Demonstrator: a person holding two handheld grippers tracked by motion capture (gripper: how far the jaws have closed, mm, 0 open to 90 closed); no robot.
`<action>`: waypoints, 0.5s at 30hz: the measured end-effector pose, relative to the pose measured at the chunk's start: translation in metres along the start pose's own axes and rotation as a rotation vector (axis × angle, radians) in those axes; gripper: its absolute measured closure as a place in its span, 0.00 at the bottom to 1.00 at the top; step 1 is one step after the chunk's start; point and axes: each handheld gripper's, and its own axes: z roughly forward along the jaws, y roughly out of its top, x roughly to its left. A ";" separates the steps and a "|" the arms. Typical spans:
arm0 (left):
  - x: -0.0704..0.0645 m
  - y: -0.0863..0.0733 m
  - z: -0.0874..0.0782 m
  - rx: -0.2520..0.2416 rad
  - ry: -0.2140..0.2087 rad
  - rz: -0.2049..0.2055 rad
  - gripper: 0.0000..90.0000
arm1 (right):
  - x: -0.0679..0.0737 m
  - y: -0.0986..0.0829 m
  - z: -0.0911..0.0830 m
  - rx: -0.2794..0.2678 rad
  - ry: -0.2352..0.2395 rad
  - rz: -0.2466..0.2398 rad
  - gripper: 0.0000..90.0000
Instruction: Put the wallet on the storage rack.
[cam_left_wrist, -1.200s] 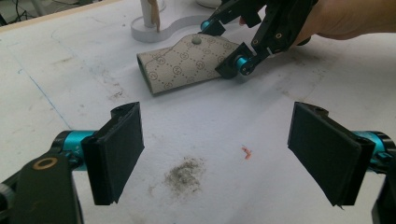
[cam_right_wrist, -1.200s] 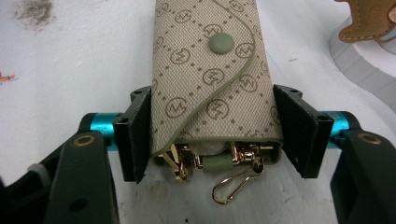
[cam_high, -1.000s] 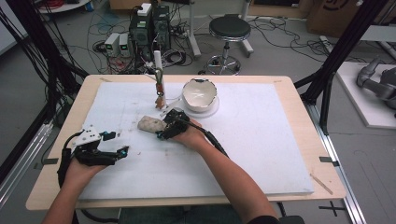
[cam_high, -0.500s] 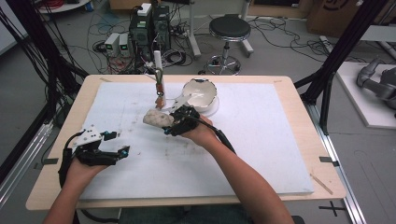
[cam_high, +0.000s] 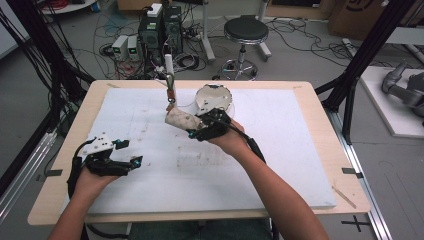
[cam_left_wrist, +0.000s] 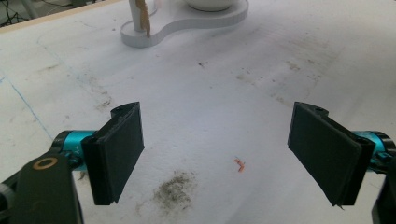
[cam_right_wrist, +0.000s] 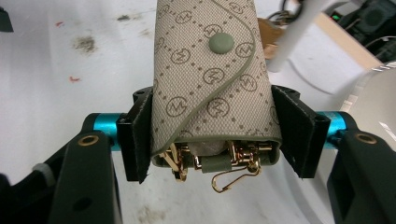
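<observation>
1. A beige monogrammed pouch (cam_right_wrist: 210, 84) was pinched between the two jaws of the right gripper (cam_right_wrist: 212, 133), one jaw pressed against each side.
2. A green snap button and a curved flap edge were seen on the pouch's face, and gold clasps hung from its near end.
3. In the high view the pouch (cam_high: 181, 120) was held just above the white mat (cam_high: 280, 150), near its far middle, close beside a thin upright post (cam_high: 169, 80) and a white bowl (cam_high: 214, 97).
4. The left gripper (cam_high: 111, 159) was rested near the mat's left edge, well apart from the pouch.
5. Its jaws were spread wide, with nothing between them but stained mat (cam_left_wrist: 219, 121) and a small orange scrap (cam_left_wrist: 240, 164).
</observation>
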 end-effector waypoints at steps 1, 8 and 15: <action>0.000 0.000 0.001 -0.002 -0.003 -0.003 0.20 | -0.001 -0.001 -0.004 0.002 -0.003 0.009 0.40; 0.000 0.003 0.007 -0.002 -0.008 -0.003 0.20 | -0.016 -0.012 -0.030 -0.023 -0.056 0.042 0.40; -0.001 0.005 0.013 0.003 -0.022 0.001 0.20 | -0.030 -0.024 -0.048 -0.030 -0.106 0.061 0.40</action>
